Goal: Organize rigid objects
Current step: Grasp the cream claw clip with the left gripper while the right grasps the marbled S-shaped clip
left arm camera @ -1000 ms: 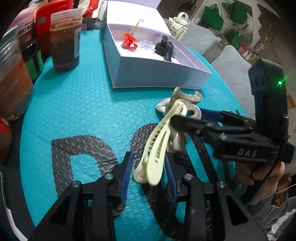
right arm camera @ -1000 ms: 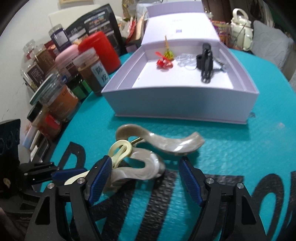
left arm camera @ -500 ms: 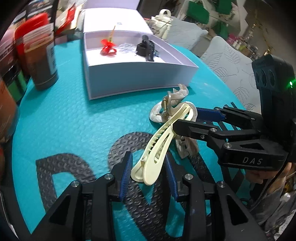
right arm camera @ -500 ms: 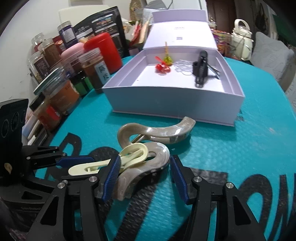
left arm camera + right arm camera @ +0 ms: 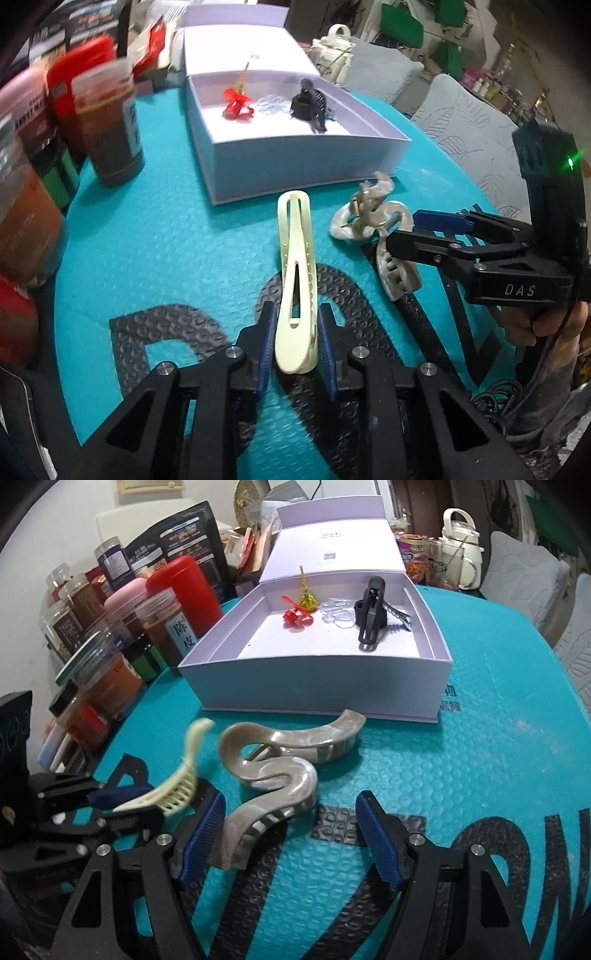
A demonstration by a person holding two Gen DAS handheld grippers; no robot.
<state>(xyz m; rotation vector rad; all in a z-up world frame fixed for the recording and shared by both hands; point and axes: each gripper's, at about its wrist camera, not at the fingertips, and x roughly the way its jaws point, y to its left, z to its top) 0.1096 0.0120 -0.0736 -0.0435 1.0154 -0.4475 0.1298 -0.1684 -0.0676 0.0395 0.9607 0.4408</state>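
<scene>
Since the earlier frame the cream hair clip (image 5: pixel 296 280) has swung from a slant across the marbled claw clip (image 5: pixel 273 775) to point straight ahead, apart from it, clenched at its near end in the left gripper (image 5: pixel 295 343). Right gripper (image 5: pixel 291 834) fingers, having just widened, stand released astride the claw clip's near end on the teal surface (image 5: pixel 461 760). Behind lies the open lavender box (image 5: pixel 332 686).

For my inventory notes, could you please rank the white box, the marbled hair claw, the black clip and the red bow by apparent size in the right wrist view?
1. white box
2. marbled hair claw, though nearest the camera
3. black clip
4. red bow
</scene>
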